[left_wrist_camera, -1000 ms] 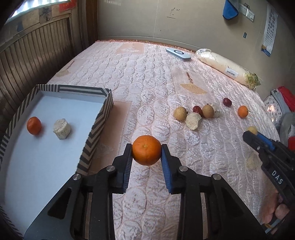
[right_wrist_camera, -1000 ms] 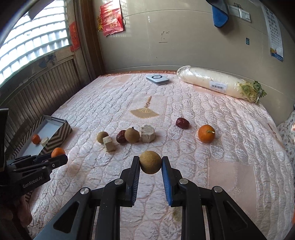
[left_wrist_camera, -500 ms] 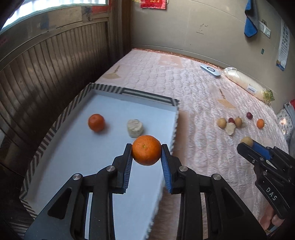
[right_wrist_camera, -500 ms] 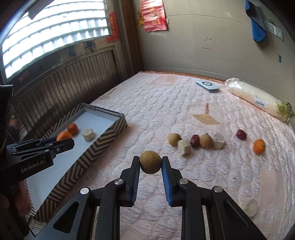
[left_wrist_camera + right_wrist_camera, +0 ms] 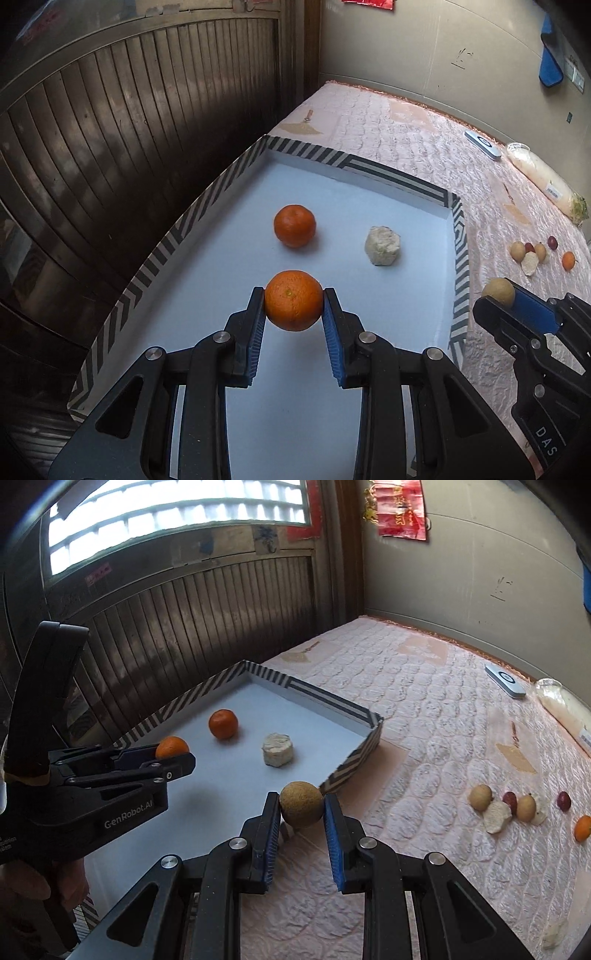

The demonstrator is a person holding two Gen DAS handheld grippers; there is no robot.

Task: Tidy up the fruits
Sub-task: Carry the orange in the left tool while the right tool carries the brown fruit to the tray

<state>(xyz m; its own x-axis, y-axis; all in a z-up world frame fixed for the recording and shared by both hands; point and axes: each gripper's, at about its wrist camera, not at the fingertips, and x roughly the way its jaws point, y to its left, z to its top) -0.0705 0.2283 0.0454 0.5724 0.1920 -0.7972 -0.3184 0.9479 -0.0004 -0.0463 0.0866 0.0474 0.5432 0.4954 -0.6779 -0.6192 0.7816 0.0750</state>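
The pink bed (image 5: 424, 122) holds a striped tray (image 5: 391, 177). In the middle of the frame, the left claw (image 5: 294, 306) squeezes an orange (image 5: 293, 304) above the tray. The right claw (image 5: 301, 808) squeezes a brown round fruit (image 5: 301, 804) by the tray's corner.

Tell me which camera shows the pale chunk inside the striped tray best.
The left wrist view: the pale chunk lies unobstructed near the middle of the frame on the striped tray floor, beside the loose orange. The right wrist view also shows it whole, but smaller and from a lower angle.
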